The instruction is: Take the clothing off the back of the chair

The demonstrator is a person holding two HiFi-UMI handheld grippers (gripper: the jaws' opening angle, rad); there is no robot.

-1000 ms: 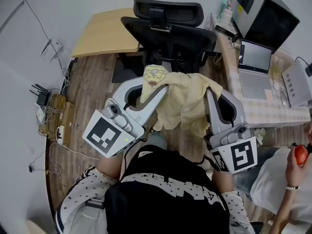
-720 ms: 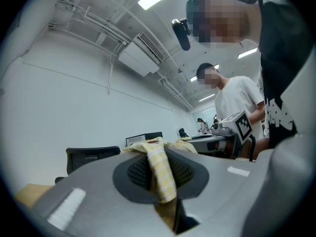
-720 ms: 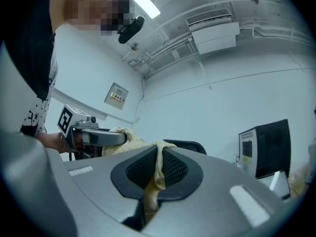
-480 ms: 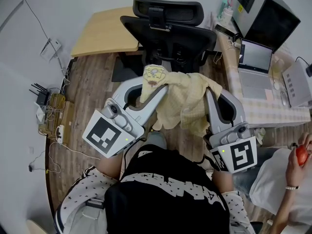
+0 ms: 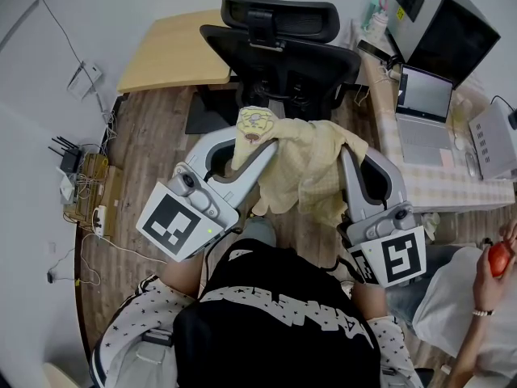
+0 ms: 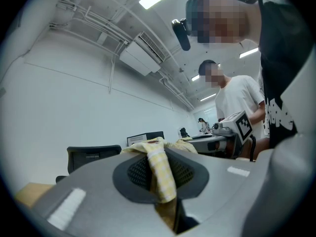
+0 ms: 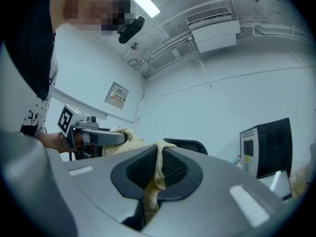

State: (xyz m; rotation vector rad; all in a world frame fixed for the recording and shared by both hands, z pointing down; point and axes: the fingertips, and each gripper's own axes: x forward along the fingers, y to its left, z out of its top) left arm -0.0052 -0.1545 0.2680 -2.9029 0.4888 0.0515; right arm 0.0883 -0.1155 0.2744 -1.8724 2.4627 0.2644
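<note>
Pinching the yellow garment [image 5: 311, 176] at mid-frame, the left gripper [image 5: 257, 142] and right gripper [image 5: 352, 150] seem to hold it off the chair [image 5: 279, 55]; next, it needs carrying away.

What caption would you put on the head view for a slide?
Left gripper and right gripper each clamp the pale yellow checked fabric garment, draped between them, near the black office chair.

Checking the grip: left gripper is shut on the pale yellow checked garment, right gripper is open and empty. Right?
No: the right gripper is shut on the pale yellow checked garment too, as the right gripper view shows.
</note>
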